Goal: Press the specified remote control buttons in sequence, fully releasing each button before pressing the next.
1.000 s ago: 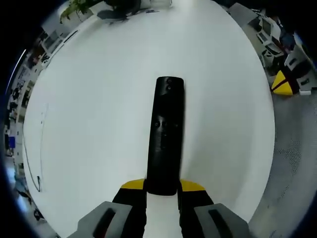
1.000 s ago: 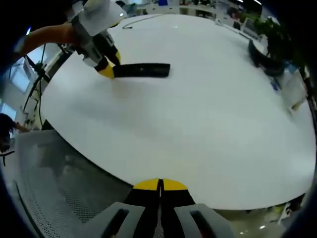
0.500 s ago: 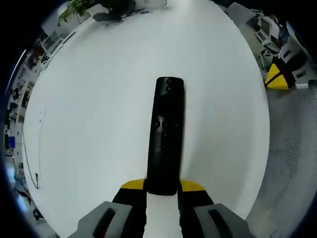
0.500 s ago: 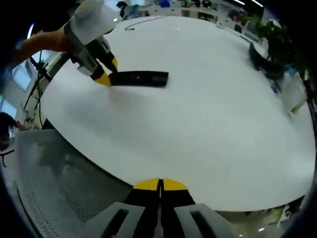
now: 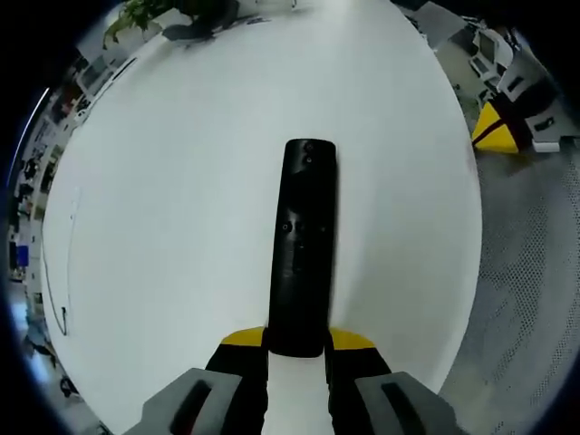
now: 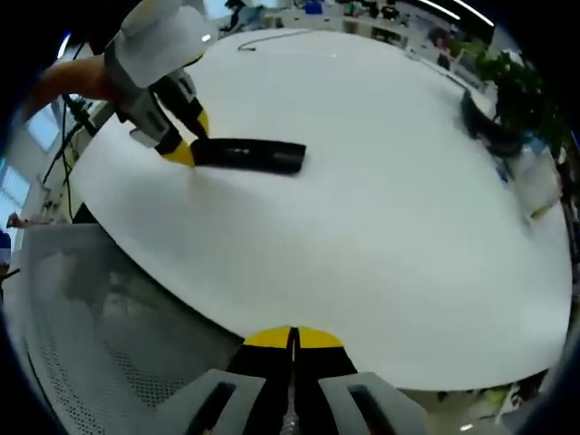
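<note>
A long black remote control (image 5: 303, 245) points away from me in the left gripper view, its near end clamped between the yellow-tipped jaws of my left gripper (image 5: 297, 344). It is held over the white round table (image 5: 163, 199). In the right gripper view the same remote (image 6: 249, 154) lies level at the upper left, held by the left gripper (image 6: 181, 149) with a person's arm behind it. My right gripper (image 6: 292, 340) hangs at the table's near edge, jaws pressed together on nothing. In the left gripper view its yellow tip (image 5: 497, 134) shows at the far right.
A potted plant (image 6: 507, 86) and a dark object stand at the table's far right side. A thin cable (image 5: 63, 281) lies near the table's left edge. Grey perforated flooring (image 6: 100, 317) lies beside the table. Office desks crowd the background.
The left gripper has carried the remote slightly lower and leftward in the right gripper view, now angled a little. The right gripper has barely shifted.
</note>
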{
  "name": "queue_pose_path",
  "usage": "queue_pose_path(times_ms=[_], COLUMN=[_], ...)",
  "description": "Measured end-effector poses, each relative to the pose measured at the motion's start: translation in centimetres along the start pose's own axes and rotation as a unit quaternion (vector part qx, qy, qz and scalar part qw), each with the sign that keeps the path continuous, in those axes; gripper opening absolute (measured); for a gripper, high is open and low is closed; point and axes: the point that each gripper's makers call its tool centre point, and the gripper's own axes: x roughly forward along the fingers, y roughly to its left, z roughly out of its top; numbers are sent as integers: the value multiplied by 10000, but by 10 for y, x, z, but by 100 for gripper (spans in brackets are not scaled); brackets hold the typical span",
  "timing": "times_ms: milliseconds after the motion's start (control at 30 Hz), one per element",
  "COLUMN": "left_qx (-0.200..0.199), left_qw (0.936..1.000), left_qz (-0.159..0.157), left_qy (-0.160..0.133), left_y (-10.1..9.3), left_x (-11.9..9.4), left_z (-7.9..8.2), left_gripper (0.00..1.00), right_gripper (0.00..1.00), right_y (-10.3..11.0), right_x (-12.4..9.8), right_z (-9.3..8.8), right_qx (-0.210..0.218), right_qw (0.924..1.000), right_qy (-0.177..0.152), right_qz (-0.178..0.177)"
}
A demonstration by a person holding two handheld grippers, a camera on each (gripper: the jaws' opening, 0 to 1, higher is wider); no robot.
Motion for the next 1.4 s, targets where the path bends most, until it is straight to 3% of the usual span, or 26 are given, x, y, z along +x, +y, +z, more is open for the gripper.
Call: queue_pose_path(times_ms=[567, 1200, 1400], left_qx=[-25, 195, 264], left_qw=[9999, 9996, 9995], left_qz=[-2, -22, -27], left_qy=[-129, -226, -141], left_y=[-31, -68, -78], left_x=[-1, -3, -3], left_z=[-6, -12, -12], left_gripper=[22, 22, 22], right_gripper=[0, 0, 0], right_y=[-5, 1, 2], right_x=[-5, -4, -4], right_z=[6, 7, 7], right_qx=[133, -132, -123], right_qw=[9996, 9996, 9997], right_qy=[-255, -228, -227], right_qz=[-70, -91, -56])
